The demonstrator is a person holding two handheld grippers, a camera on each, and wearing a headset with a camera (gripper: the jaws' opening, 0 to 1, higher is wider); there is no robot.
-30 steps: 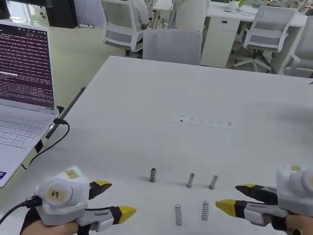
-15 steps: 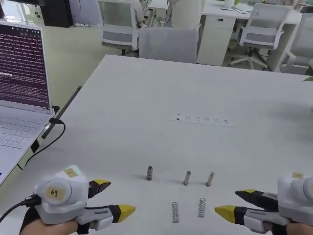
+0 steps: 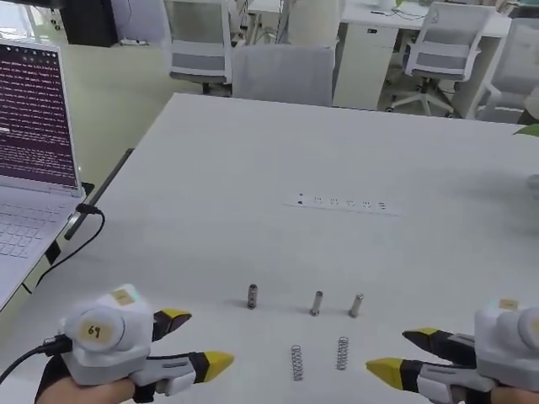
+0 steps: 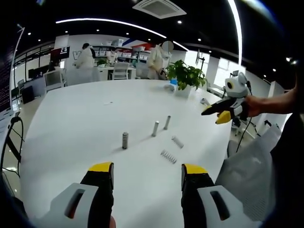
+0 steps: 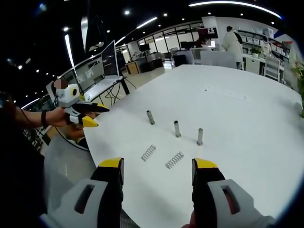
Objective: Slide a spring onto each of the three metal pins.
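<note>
1. Far left: open laptop (image 3: 25, 151), its dark purple screen covered in lines of pale text too small to read. Black cable (image 3: 80, 223) plugged in at its right edge, trailing over the white table (image 3: 253, 160).
2. Lower left: left gripper (image 3: 198, 339), white body and black fingers with yellow tips, jaws spread wide and holding nothing. Handwritten "69" on its round cap; small yellow sticker above that, writing not legible.
3. Centre, toward the near edge of the table: row of three upright metal pins. Leftmost pin (image 3: 252, 289) sleeved by a fitted spring (image 3: 252, 298); middle pin (image 3: 316, 303) and right pin (image 3: 355, 305) bare.
4. Just in front of the bare pins: two loose springs lying flat, left spring (image 3: 296, 362) and right spring (image 3: 342, 353), side by side but apart, touched by neither gripper.
5. Further back, mid-table: short row of small dark markings (image 3: 341, 203), too small to read.
6. Lower right: right gripper (image 3: 400, 353), same build, jaws wide open and empty, tips near the right spring without touching it.
7. Background: grey and white office chairs (image 3: 282, 76) beyond the far edge of the table.
</note>
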